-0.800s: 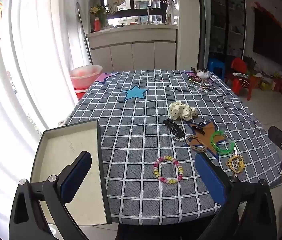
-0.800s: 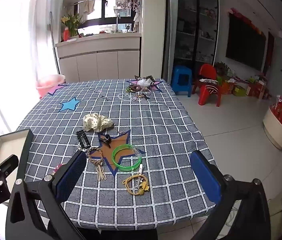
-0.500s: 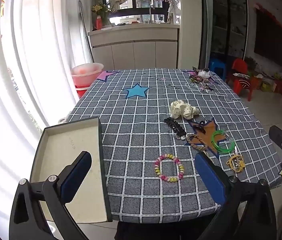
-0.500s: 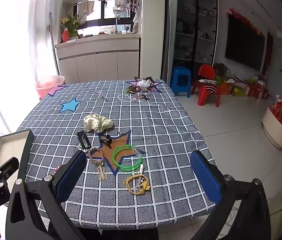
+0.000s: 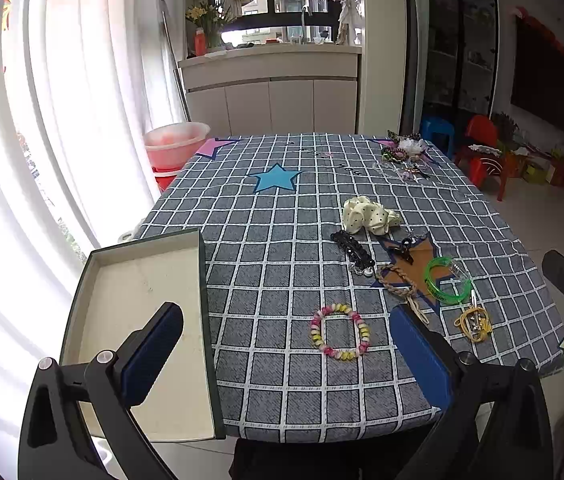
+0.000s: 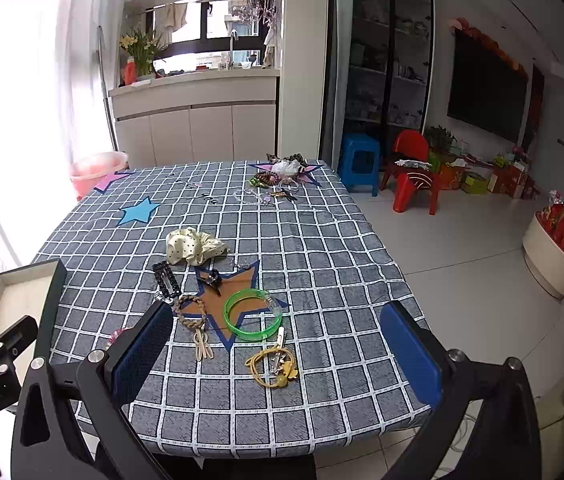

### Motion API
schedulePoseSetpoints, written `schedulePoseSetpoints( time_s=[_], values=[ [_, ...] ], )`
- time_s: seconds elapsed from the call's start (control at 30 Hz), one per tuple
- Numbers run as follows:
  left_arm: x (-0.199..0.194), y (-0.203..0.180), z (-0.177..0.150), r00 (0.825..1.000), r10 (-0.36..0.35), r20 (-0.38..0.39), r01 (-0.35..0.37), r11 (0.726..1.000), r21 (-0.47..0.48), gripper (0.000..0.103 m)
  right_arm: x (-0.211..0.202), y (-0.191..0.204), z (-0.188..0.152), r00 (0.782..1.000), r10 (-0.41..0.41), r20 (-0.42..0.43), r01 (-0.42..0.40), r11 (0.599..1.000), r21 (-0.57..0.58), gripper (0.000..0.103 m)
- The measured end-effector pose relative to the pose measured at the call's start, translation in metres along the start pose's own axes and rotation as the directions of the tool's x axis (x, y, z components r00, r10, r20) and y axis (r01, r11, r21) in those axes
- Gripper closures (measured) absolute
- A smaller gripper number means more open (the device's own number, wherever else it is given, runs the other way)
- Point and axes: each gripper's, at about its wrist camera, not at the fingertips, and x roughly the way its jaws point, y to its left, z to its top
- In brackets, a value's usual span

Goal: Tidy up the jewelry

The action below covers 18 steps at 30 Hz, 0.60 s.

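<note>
Pink-yellow beaded bracelet lies near the tabletop's front edge; both claws spread, empty; picking seems next.

The tablecloth is grey-blue denim-looking with a white grid, plus a light blue star and a brown star edged in dark blue. The tray is cream inside with a dark green rim. The bangle is neon green, the bead bracelet mixes pink, yellow and white, and the scrunchie is cream with black dots. The hair clip is black, the braided tie tan, the elastic yellow. Gripper pads are blue.
</note>
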Motion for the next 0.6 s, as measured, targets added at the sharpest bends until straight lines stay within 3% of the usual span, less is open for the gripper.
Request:
schedulePoseSetpoints(
  time_s=[0.6],
  values=[
    [0.0004, -0.0006, 0.0003, 1.000, 0.005, -0.011, -0.005, 1.000, -0.001, 0.000, 0.0018, 0.0019, -0.0031, 1.000, 0.003, -0.007, -0.003, 1.000, 0.004, 0.000]
  ],
)
